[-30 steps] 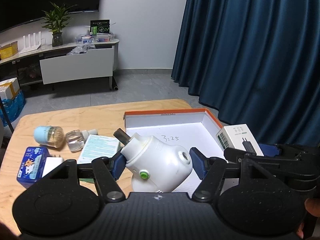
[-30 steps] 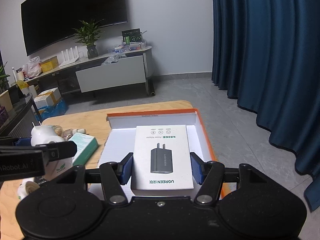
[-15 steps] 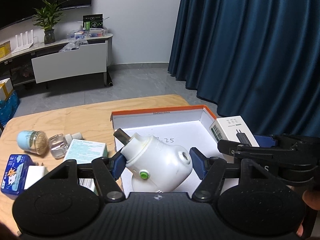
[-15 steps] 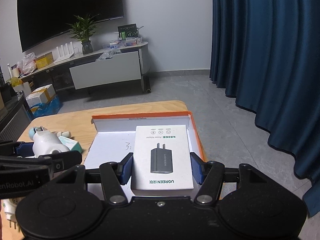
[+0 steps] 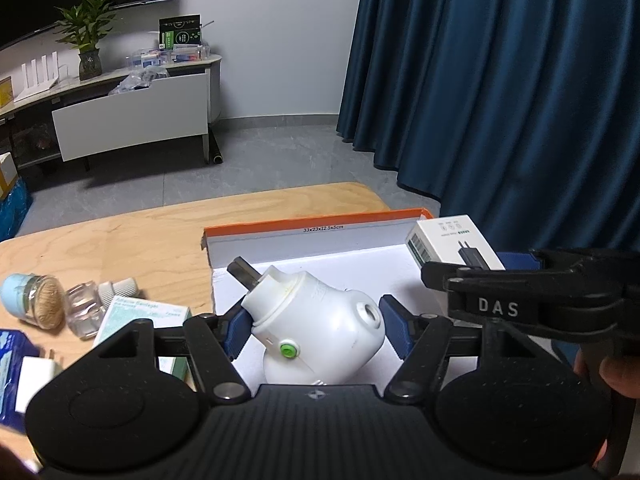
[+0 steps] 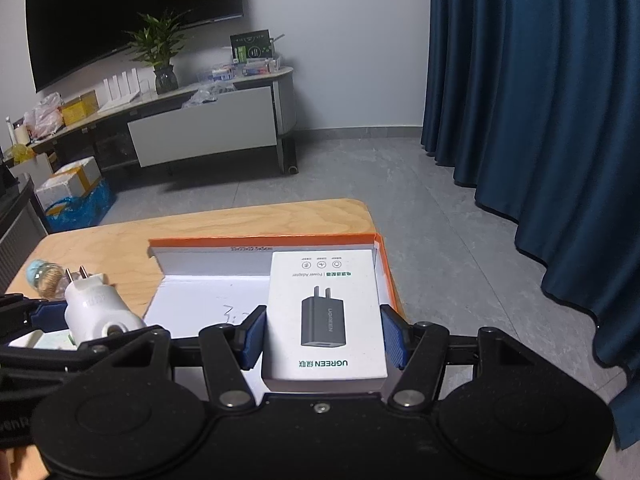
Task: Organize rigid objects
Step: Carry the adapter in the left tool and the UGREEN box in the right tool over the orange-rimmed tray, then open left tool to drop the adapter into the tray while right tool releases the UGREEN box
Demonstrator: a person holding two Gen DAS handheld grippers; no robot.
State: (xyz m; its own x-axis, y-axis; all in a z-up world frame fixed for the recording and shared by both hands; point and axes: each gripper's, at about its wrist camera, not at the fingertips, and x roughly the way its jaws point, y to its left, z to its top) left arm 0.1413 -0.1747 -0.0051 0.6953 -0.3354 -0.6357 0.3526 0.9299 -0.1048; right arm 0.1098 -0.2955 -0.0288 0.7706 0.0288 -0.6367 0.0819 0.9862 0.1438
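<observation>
Open box (image 5: 288, 236) sat on the table (image 5: 120, 240), toward its right end. Plug-in device (image 5: 316, 328) hung over the box's left part, between the left gripper (image 5: 316, 330) fingers. Power adapter box (image 6: 324, 312) sat over the box's right part, between the right gripper (image 6: 324, 336) fingers. Left of the box on the table: toothpick jar (image 5: 36, 306), small bottle (image 5: 94, 306), carton (image 5: 140, 316) just before it.

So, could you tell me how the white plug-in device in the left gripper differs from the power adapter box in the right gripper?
The plug-in device is rounded, with a green button and plug prongs; the power adapter box is flat and rectangular, printed with a black charger. The device sits tilted in the left gripper, while the box lies flat and square in the right gripper. Both are white, clamped between blue pads, and held over the open orange-rimmed box.
</observation>
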